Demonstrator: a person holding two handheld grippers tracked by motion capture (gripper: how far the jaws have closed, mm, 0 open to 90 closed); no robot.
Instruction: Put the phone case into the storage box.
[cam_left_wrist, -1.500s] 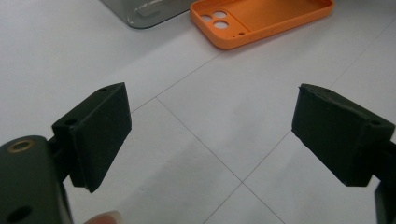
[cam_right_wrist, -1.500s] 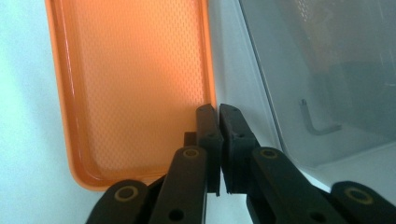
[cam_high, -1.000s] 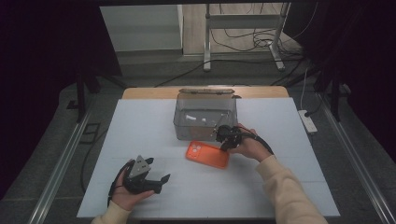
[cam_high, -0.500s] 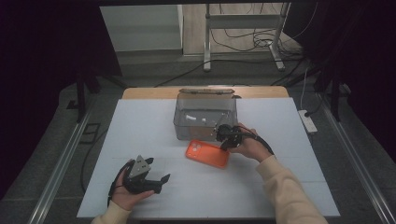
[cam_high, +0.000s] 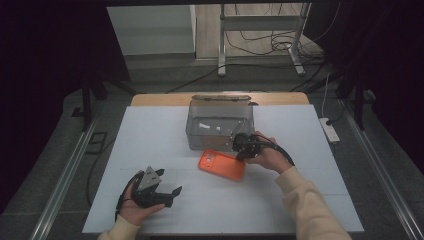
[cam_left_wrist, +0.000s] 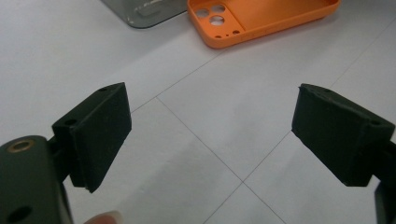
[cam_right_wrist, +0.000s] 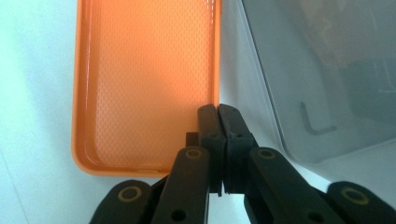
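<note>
the orange phone case (cam_high: 222, 165) lies open side up on the white desk (cam_high: 300, 200), just near of the clear plastic box (cam_high: 220, 125) at the desk's middle. the right gripper (cam_high: 243, 148) sits at the case's right end, its jaws pressed together on the case's side wall, with the box wall just beside them in the right gripper view. the left gripper (cam_high: 172, 192) rests in the person's hand at the near left, well apart from the case, its jaws spread wide and holding nothing.
</note>
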